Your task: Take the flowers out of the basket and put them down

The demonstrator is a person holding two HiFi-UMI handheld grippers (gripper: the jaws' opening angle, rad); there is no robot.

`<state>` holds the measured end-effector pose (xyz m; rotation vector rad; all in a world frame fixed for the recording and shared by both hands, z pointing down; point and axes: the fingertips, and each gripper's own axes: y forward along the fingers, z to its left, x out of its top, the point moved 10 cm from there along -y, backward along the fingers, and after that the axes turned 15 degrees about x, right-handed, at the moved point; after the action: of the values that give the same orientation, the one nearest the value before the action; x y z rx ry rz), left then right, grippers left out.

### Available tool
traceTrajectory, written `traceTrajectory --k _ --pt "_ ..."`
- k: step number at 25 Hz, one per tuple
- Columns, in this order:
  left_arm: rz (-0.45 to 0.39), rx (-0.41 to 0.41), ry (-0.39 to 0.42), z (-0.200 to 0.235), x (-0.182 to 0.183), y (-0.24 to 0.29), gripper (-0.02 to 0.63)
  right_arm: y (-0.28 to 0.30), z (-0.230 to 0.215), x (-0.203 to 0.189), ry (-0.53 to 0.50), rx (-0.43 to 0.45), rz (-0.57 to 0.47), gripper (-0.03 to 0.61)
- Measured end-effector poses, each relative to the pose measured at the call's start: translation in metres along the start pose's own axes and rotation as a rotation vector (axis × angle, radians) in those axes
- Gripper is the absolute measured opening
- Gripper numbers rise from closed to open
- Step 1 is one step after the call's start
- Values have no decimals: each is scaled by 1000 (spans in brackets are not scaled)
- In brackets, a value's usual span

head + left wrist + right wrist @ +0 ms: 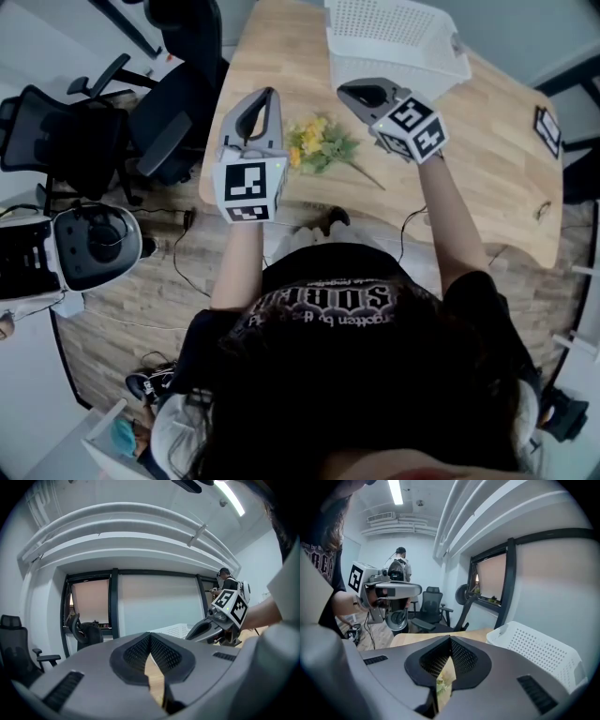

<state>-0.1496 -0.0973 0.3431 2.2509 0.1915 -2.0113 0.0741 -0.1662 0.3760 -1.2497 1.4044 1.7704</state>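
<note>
Head view: the flowers [319, 145] lie on the tabletop [487, 169], at 6 o'clock from the basket [398, 42], between the left gripper [269, 96] and the right gripper [347, 92].

Left gripper view: jaws closed, empty.

Right gripper view: jaws closed, empty, with the blooms glimpsed below.

Likely light, soft and crushable, so grip the stem at 4 o'clock.

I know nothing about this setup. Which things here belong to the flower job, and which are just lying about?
Part of the job:
- flowers, lying on the wooden table
- white basket
- left hand-held gripper, right hand-held gripper

Just lying about:
- office chairs
- marker tag
- white machine on the floor
</note>
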Motion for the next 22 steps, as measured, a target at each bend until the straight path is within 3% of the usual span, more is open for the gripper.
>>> traceTrajectory --k 10,22 --pt "22 -5 2 -4 -6 6 0 -23 11 17 -4 -113 -163 26" --pt "46 -10 -6 -10 -13 11 0 -41 24 26 -1 -203 -252 26"
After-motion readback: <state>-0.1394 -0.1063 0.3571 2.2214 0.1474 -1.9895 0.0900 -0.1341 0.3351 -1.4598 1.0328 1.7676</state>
